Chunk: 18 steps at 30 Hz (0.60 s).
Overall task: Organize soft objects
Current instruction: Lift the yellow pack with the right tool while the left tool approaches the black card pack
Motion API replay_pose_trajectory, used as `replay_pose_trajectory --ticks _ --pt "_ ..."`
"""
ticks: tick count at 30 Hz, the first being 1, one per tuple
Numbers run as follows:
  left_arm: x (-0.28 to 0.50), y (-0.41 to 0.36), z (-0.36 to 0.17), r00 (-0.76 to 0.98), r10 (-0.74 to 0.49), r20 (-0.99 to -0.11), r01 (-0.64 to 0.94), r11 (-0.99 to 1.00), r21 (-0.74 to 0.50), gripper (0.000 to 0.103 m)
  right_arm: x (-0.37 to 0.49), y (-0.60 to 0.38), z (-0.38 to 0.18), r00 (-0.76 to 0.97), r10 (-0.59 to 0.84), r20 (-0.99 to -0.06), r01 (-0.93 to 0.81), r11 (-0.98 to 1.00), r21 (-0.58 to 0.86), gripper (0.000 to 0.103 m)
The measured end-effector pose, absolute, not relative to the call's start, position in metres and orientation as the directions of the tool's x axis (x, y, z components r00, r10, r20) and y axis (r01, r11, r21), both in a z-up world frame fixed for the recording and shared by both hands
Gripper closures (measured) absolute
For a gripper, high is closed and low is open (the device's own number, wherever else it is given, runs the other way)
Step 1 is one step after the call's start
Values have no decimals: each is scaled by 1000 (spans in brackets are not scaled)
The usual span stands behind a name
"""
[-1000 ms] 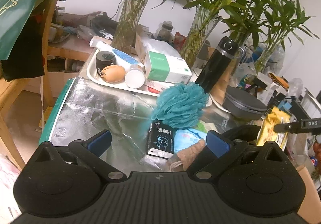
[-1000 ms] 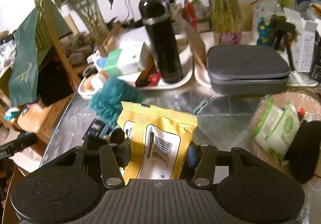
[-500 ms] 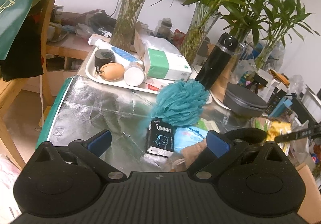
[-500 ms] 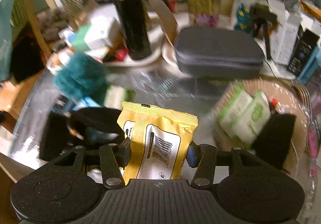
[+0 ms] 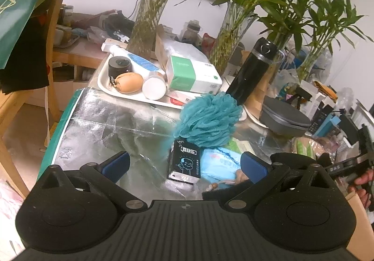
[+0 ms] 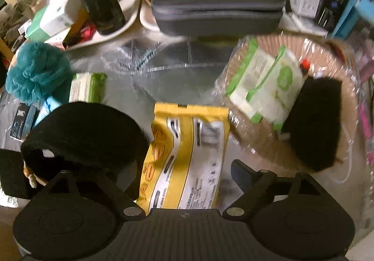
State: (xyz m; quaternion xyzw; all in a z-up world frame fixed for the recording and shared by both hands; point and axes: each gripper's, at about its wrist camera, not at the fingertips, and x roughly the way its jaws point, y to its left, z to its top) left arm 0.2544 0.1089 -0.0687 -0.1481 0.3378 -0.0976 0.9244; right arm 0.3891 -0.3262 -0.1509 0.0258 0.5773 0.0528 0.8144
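Basket [image 6: 346, 55]: holds two green wipe packs [image 6: 264, 78] and a black pad [image 6: 315, 123]; sorted. Yellow packet [image 6: 187, 158]: on the worktop [image 6: 177, 74] just beside the basket, between the right gripper [image 6: 184, 172] fingers, which are opening and off it. Left gripper [image 5: 184, 165]: fingers wide, empty. Left to sort: teal bath puff [image 5: 210, 118], black packet [image 5: 185, 160], blue pack [image 5: 219, 162].
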Motion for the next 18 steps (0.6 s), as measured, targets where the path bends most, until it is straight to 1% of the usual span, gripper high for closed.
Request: replay_pose_trajectory --ticks 3,6,7,8,9,11,12,13,16,18 --pt "255 109 -68 752 -285 -594 87 937 -339 0 390 -322 -161 296 113 -949 -57 993 100 11" --pt "258 109 -69 746 -287 -601 104 941 -321 0 391 -323 -169 290 136 -947 -35 991 131 12" --pt "260 109 -69 743 -285 -605 109 944 -312 0 390 -324 -171 291 150 -945 -24 988 150 15" --pt "263 108 -70 739 -285 -610 113 945 -306 0 390 -326 -172 288 158 -944 -17 987 160 23" --pt "265 108 -72 732 -290 -617 119 945 -303 0 389 -326 -173 290 148 -945 -11 988 151 26" --pt "275 108 -78 703 -305 -643 134 944 -301 0 387 -324 -172 299 137 -944 -13 990 140 34" --pt "280 107 -81 687 -312 -657 145 944 -296 0 386 -325 -171 301 137 -944 -11 990 140 36" --pt "285 106 -84 673 -314 -669 155 945 -288 0 386 -325 -169 302 134 -944 -8 990 139 40" --pt "299 102 -94 640 -306 -705 170 951 -259 0 385 -328 -164 299 142 -944 2 989 149 44" --pt "308 99 -101 623 -296 -724 175 955 -239 0 384 -329 -159 303 147 -942 2 988 155 45"
